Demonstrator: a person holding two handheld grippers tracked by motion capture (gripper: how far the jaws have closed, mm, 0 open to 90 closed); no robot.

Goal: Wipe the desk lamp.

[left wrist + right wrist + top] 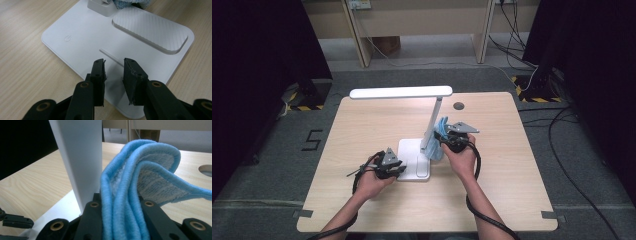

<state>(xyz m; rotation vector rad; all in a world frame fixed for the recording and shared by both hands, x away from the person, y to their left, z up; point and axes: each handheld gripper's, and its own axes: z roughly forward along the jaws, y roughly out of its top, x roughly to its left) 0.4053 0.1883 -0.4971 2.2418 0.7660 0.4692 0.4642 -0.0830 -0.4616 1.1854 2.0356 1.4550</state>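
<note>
The left gripper (114, 68) points its 2 black jaws down at the flat white plastic lamp base (75, 42), tips resting on or just above its near edge, with a gap between them and nothing held. A thin groove runs just ahead of the tips. Farther ahead to the right sits a ribbed recessed pad (152, 31). At the far edge stands the white lamp post foot (101, 6), with a blue cloth (130, 3) beside it. Light wooden tabletop (22, 62) surrounds the base.
</note>
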